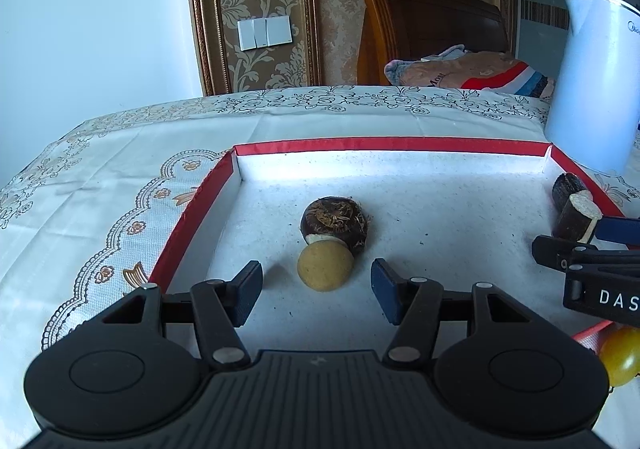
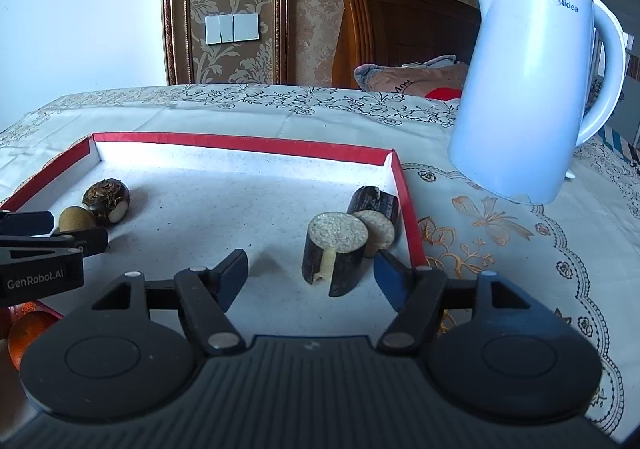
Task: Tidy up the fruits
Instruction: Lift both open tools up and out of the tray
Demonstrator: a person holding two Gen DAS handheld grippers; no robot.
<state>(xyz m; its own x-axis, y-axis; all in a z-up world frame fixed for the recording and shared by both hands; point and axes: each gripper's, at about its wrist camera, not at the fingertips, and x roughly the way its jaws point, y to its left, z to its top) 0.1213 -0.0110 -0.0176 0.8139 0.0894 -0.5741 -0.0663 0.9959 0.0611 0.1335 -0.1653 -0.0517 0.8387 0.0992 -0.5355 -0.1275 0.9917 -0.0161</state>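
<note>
Both grippers are sitting released over the red-rimmed tray (image 1: pixel 192 217). The left gripper (image 1: pixel 316 285) is gaping around a tan longan (image 1: pixel 325 267) touching a water chestnut (image 1: pixel 334 219); the right gripper (image 2: pixel 310 269) is gaping around a sugarcane chunk (image 2: pixel 336 253) near the tray's right wall.

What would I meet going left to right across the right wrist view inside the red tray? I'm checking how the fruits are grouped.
Tan round fruit → dark water chestnut → near sugarcane piece → far sugarcane piece, against the tray's right wall.
</note>
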